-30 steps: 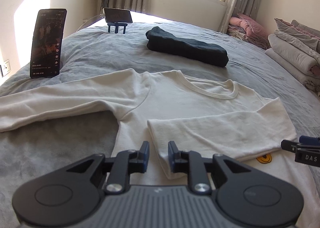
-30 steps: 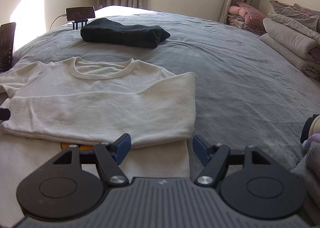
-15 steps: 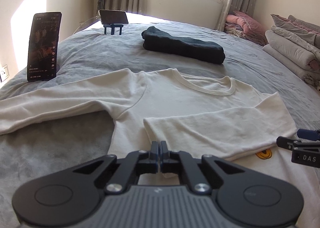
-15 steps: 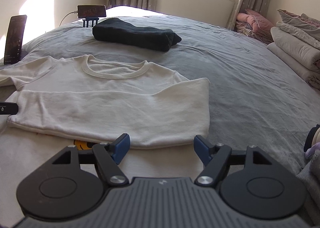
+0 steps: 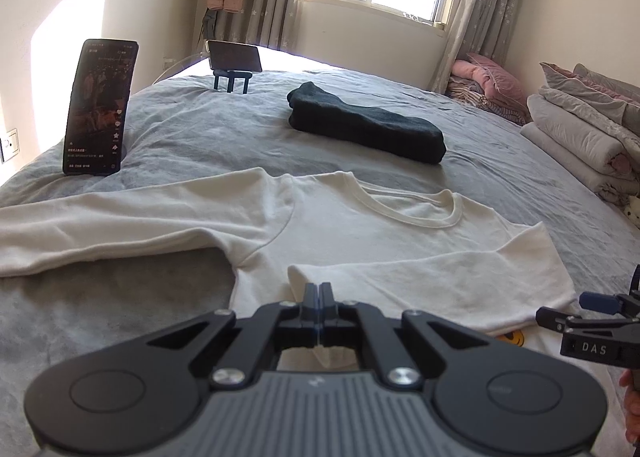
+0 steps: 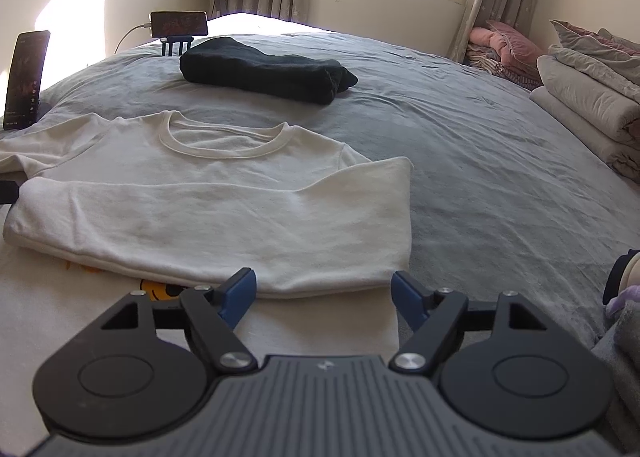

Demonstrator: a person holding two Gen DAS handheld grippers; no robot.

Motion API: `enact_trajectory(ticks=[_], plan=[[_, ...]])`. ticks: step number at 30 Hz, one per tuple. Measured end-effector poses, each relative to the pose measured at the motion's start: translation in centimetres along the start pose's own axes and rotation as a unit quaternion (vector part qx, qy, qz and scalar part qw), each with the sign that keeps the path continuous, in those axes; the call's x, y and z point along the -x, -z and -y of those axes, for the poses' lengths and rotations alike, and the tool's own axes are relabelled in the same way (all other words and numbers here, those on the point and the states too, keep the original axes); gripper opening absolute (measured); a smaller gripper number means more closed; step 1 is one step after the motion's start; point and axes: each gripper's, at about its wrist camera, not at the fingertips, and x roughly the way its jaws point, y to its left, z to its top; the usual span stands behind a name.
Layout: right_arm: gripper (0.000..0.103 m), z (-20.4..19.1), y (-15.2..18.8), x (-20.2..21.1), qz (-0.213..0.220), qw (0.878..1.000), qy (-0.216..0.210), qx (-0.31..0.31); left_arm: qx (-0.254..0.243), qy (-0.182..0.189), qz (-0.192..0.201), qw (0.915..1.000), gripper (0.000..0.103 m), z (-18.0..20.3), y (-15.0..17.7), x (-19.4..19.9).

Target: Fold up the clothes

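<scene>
Shirt (image 5: 360, 233) lay crosswise ahead of both tongs, left tongs (image 5: 319, 291) clamped on the folded sleeve's cuff (image 5: 298, 277) at its near edge, right tongs (image 6: 324, 289) apart.

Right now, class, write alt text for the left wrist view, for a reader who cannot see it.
The left gripper is shut at the cuff of a white long-sleeved shirt spread on a grey bed, one sleeve folded across its chest. Beyond lie a folded dark garment and an upright phone.
</scene>
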Motion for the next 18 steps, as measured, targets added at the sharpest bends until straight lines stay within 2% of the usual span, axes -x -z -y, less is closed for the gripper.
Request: enact_trajectory(ticks=[3, 6, 9, 11, 13, 15, 18], plan=[[0.078, 0.1, 0.0, -0.1, -0.002, 1.000, 0.003, 0.002, 0.003, -0.008, 0.009, 0.9999, 0.000, -0.4, -0.3, 0.5], [0.078, 0.4, 0.0, -0.1, -0.002, 1.000, 0.008, 0.000, 0.007, 0.006, 0.001, 1.0000, 0.000, -1.0, -0.5, 0.6], [0.078, 1.3, -0.1, 0.0, -0.001, 1.000, 0.009, -0.019, 0.042, 0.051, -0.038, 0.9971, 0.001, -2.2, -0.3, -0.3], [0.078, 1.5, 0.0, 0.0, -0.002, 1.000, 0.009, -0.024, 0.067, 0.058, -0.060, 0.9942, 0.003, -2.6, -0.1, -0.9], [0.078, 1.5, 0.1, 0.0, -0.005, 1.000, 0.009, -0.025, 0.091, 0.063, -0.078, 0.9907, 0.011, -3.0, 0.2, -1.3], [0.078, 1.4, 0.2, 0.0, -0.006, 1.000, 0.009, -0.020, 0.116, 0.076, -0.092, 0.9861, 0.015, -3.2, 0.4, -1.6], [0.078, 1.5, 0.2, 0.1, -0.005, 1.000, 0.008, -0.016, 0.138, 0.088, -0.106, 0.9808, 0.015, -3.2, 0.6, -2.1]])
